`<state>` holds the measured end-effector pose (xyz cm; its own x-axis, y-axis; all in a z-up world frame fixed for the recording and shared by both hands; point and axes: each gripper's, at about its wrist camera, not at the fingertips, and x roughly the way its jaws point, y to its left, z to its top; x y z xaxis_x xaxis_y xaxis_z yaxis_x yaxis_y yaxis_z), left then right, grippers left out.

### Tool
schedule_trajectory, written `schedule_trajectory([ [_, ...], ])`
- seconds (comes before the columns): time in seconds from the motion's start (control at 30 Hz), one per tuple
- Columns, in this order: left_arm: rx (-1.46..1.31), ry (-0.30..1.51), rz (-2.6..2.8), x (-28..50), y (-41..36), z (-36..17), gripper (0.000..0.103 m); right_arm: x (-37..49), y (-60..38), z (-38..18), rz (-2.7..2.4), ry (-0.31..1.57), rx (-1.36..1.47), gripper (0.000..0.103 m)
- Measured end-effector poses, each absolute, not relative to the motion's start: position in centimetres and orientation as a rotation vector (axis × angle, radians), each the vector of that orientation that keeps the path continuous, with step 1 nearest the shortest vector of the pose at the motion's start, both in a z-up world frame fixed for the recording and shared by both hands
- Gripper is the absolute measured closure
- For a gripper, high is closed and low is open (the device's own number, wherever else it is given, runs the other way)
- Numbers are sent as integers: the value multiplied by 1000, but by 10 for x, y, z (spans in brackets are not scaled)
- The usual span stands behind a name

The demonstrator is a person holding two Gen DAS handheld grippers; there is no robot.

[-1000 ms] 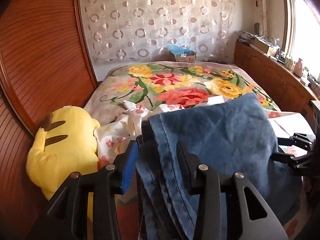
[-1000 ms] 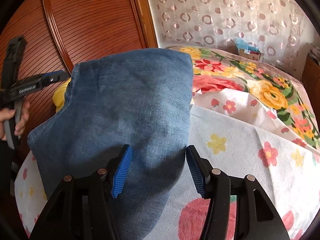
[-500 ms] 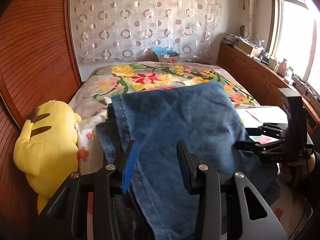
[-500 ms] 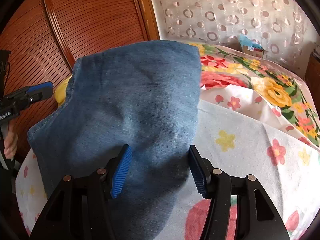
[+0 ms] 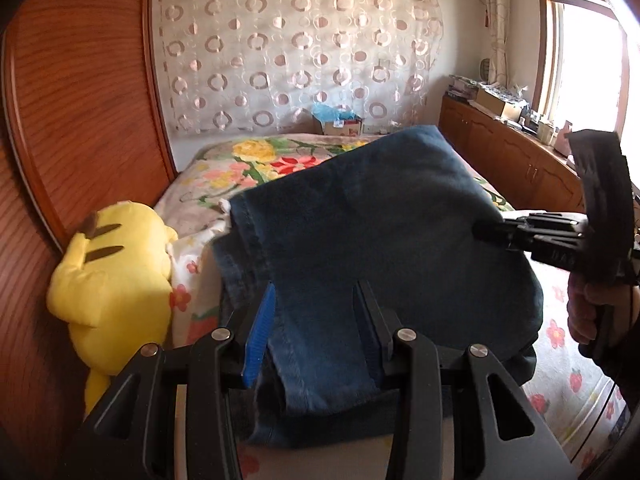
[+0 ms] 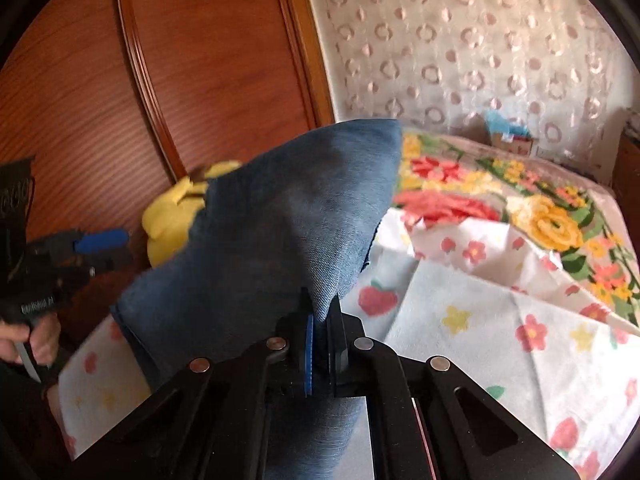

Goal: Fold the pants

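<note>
The blue denim pants (image 5: 380,232) lie folded in a stack on the flowered bed sheet (image 6: 480,320). My left gripper (image 5: 316,320) is open, its fingers either side of the pants' near edge. My right gripper (image 6: 322,320) is shut on the pants (image 6: 288,232) and pinches a fold of denim, which rises ahead of it. In the left wrist view the right gripper (image 5: 488,234) comes in from the right and touches the pants' right side. In the right wrist view the left gripper (image 6: 100,244) is at the far left, beside the pants.
A yellow plush toy (image 5: 108,280) lies at the bed's left against the wooden headboard (image 5: 80,120). The floral bedspread (image 6: 500,192) covers the far bed. A wooden cabinet (image 5: 512,160) with clutter stands under the window at right. A box (image 5: 340,124) sits by the curtain.
My right gripper has closed on the pants' edge; it was open around them. The left gripper has drawn back and up, staying open.
</note>
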<state>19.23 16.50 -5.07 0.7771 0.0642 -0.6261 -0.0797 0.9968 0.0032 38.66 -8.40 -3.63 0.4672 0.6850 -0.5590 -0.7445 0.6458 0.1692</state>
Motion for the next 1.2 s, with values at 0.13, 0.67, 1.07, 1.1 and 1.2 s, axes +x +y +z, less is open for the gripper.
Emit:
schedule_trajectory([
  [0.13, -18, 641, 94, 172, 162, -33, 61, 359, -92, -15, 885, 581, -102, 99],
  [0.67, 35, 574, -59, 142, 99, -7, 61, 264, -258, 15, 689, 529, -123, 99],
  [1.07, 81, 633, -211, 164, 10, -26, 61, 239, -353, -53, 552, 674, -84, 98],
  [1.1, 86, 640, -216, 166, 3, -30, 61, 239, -353, -55, 548, 675, -82, 98],
  [1.2, 102, 657, -220, 175, -10, -39, 61, 238, -339, -54, 533, 671, -85, 98],
])
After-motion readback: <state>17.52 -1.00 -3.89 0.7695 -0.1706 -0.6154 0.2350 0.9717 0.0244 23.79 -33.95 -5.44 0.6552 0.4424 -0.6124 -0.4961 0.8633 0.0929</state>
